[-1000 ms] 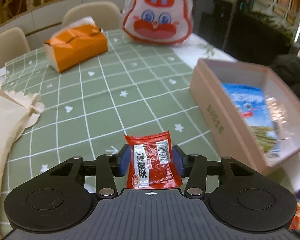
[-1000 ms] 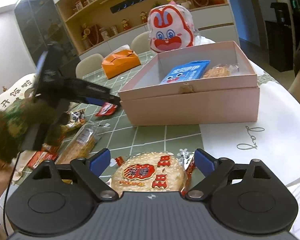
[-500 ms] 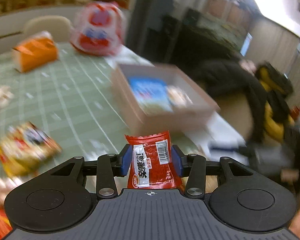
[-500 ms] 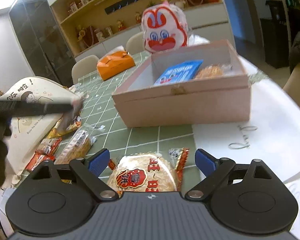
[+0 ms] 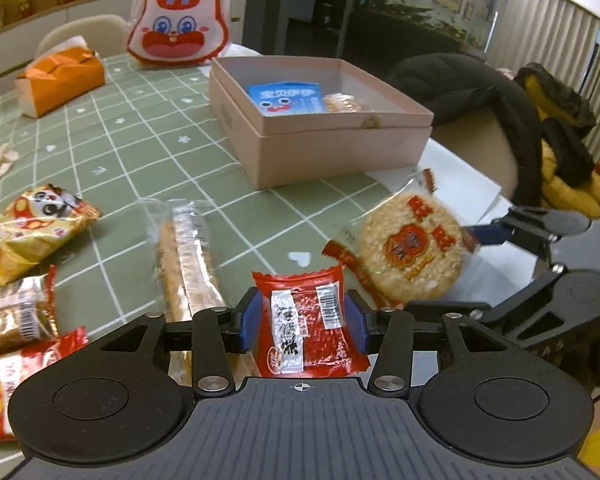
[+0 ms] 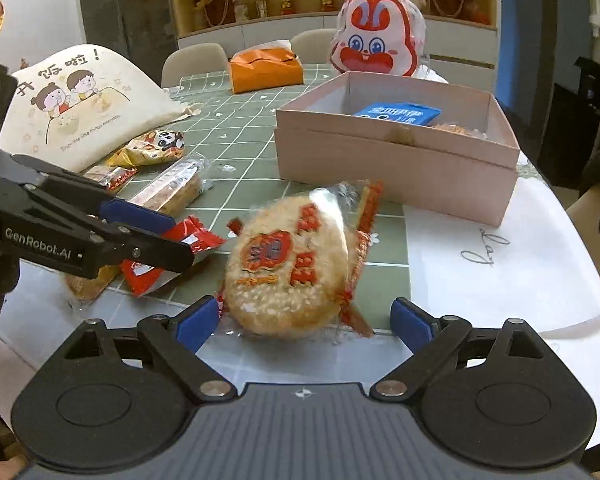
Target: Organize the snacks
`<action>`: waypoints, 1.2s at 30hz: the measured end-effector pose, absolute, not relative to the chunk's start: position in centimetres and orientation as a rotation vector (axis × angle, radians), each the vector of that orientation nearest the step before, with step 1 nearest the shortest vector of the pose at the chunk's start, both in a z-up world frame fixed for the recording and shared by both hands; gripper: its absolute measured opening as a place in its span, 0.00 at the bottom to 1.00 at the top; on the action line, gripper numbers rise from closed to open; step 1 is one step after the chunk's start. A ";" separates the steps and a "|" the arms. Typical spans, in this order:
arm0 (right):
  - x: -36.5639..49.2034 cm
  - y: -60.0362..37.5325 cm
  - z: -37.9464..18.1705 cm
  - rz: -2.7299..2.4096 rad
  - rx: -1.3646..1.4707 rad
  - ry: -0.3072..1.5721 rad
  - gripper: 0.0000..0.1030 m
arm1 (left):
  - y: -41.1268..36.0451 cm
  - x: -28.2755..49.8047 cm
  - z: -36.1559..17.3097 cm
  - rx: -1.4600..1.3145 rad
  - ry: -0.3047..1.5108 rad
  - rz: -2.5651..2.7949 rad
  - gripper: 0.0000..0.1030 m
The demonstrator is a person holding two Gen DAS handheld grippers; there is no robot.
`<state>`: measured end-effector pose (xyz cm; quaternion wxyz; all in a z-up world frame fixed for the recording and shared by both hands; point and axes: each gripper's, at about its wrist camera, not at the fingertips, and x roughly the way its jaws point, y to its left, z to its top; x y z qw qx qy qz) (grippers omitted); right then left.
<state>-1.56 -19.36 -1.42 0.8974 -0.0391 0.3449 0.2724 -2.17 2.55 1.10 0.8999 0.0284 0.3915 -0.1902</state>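
Left tool (image 5: 302, 322): opening as we pinch the red foil sachet (image 5: 308, 320).
Right tool (image 6: 304, 318): spread around our round, clear-wrapped rice cracker (image 6: 288, 268).
Pink cardboard box (image 6: 396, 160): one o'clock on the counter.

**Around my worktop**

I see an orange tissue box (image 5: 60, 80) near a rabbit-face pouch (image 5: 178, 28) at the far end. A cream cartoon bag (image 6: 80, 104) lies left. Dark and yellow jackets (image 5: 540, 128) drape a chair.

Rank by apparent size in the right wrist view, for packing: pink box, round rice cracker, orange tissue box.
1. pink box
2. round rice cracker, enlarged by nearness
3. orange tissue box, far off, so true size unsure
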 end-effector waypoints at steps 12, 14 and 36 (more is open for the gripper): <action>-4.5 -18.0 0.1 0.478 -0.256 0.541 0.93 | 1.9 -3.1 0.5 0.062 0.809 -0.422 0.62; -4.5 -17.3 0.1 0.487 -0.281 0.530 0.93 | 1.9 -3.2 0.5 0.065 0.809 -0.420 0.62; -0.1 -20.6 -0.1 0.532 -0.004 0.810 0.91 | 1.2 -4.3 0.2 0.118 0.786 -0.426 0.64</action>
